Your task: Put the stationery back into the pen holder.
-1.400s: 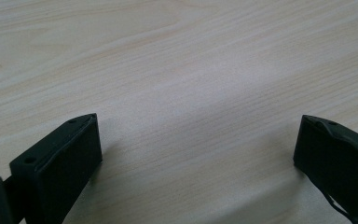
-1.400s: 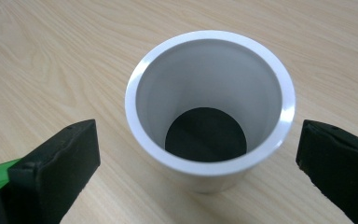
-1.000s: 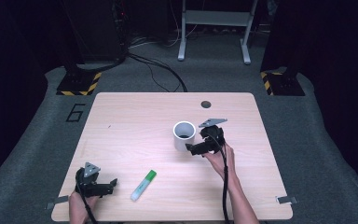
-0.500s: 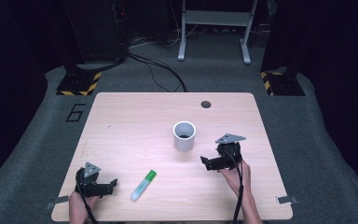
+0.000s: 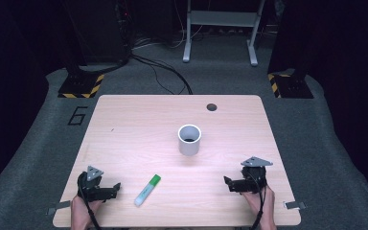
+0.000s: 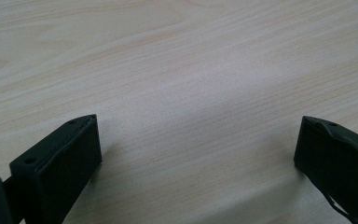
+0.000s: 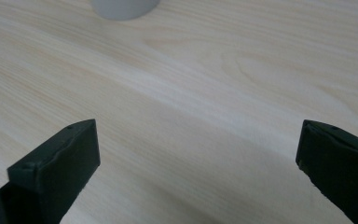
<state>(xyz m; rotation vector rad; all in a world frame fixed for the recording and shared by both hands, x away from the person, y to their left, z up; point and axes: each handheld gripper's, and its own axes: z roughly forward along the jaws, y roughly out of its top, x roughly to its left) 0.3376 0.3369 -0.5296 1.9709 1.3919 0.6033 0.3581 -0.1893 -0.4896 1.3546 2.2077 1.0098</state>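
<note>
Resting apart on table (image 5: 139,124), left gripper (image 5: 116,187) near marker (image 5: 147,190), right gripper (image 5: 227,181), both empty-jawed

A pale wooden table (image 5: 124,124) carries a white cup (image 5: 189,139) and a green-capped marker (image 5: 147,190).

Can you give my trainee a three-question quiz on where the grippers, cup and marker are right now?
1. True or false: the green-capped marker stands inside the grey cup.
2. Which gripper is nearer the marker? A left gripper B right gripper
3. What do the right gripper's jaws hold?

Key
1. False; it lies flat on the table, apart from the cup.
2. A
3. Nothing; they stand wide open over bare wood.
</note>
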